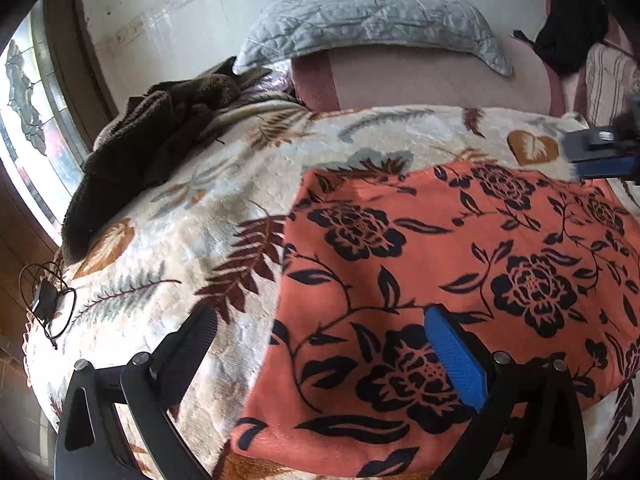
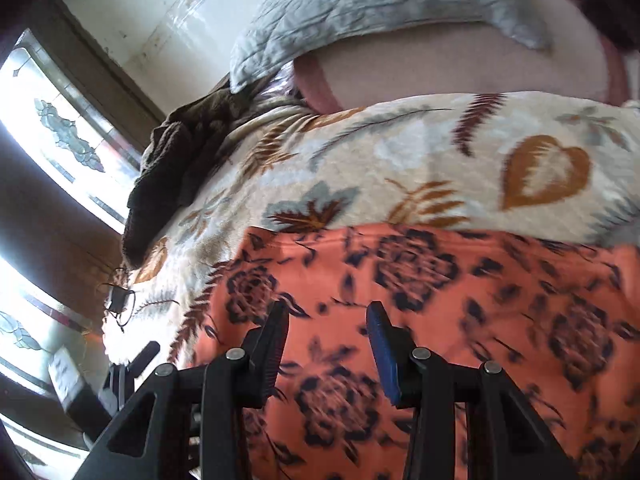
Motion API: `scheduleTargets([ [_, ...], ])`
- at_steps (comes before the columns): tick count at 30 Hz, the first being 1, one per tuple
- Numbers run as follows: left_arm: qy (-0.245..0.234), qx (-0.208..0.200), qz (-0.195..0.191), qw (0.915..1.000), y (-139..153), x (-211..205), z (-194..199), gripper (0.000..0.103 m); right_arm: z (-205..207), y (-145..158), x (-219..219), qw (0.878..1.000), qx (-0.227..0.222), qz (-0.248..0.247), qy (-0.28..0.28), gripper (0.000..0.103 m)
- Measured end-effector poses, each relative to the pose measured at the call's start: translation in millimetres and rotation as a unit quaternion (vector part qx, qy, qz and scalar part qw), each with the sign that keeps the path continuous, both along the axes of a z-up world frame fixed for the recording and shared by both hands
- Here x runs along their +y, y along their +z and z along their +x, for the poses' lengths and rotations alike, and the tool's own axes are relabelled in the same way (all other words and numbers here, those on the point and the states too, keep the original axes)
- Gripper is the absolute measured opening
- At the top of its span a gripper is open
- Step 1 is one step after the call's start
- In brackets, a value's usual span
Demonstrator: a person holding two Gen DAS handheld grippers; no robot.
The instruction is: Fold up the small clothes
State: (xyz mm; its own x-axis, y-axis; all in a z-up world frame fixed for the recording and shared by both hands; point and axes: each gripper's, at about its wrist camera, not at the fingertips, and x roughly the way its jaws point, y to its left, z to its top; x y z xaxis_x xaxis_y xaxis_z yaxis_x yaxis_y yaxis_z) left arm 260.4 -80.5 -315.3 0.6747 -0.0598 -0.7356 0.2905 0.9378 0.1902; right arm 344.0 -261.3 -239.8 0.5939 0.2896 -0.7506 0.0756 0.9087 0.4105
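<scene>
Orange floral cloth (image 1: pixel 460 264) is lying flat on bed blanket (image 1: pixel 192 216). Left gripper (image 1: pixel 320 344) fingers are gaping wide, holding nothing; right gripper (image 2: pixel 328 336) fingers are hovering part-open over cloth, empty.

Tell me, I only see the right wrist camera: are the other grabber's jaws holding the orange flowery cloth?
Observer: No. The left gripper has its jaws wide open and holds nothing. The left edge of the orange floral cloth runs between them.
Operator: What's past the right edge of my picture?
Observer: A striped pillow, up by the head of the bed.
Operator: Can you see my grabber?
Observer: Yes. The right gripper pokes in from the right, by the cloth's far right corner.
</scene>
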Motion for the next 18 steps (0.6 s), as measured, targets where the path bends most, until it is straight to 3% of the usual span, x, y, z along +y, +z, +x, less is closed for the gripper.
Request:
scheduleTargets([
  [3, -0.006, 0.055, 0.03, 0.998, -27, -14, 2, 0.103, -72, 0, -38, 0.997, 0.014, -0.044, -0.066, 0.045],
  [5, 0.012, 0.029, 0.013, 0.9994, -23, -12, -4, 0.103, -108, -10, -52, 0.993, 0.036, -0.051, -0.096, 0.044],
  [8, 0.026, 0.024, 0.029, 0.999, -25, -17, -12, 0.103, -140, -43, -54, 0.987, 0.068, -0.074, -0.122, 0.044],
  [10, 0.019, 0.018, 0.037, 0.999, -21, -17, -21, 0.103, -153, -75, -52, 0.985, 0.099, -0.055, -0.131, 0.045],
  [11, 0.013, 0.013, 0.041, 0.999, -18, -16, -27, 0.103, -164, -73, -50, 0.986, 0.064, -0.058, -0.144, 0.045],
  [13, 0.007, 0.002, 0.034, 0.9994, -13, -11, -38, 0.103, -175, -66, -45, 0.987, 0.07, -0.062, -0.133, 0.044],
  [15, 0.0, -0.002, 0.023, 0.9997, -8, -8, -49, 0.103, -190, -56, -47, 0.99, 0.059, -0.026, -0.127, 0.044],
  [18, -0.006, -0.01, -0.001, 0.9999, 4, 0, -74, 0.103, -222, -40, -48, 0.991, 0.007, 0.004, -0.137, 0.044],
])
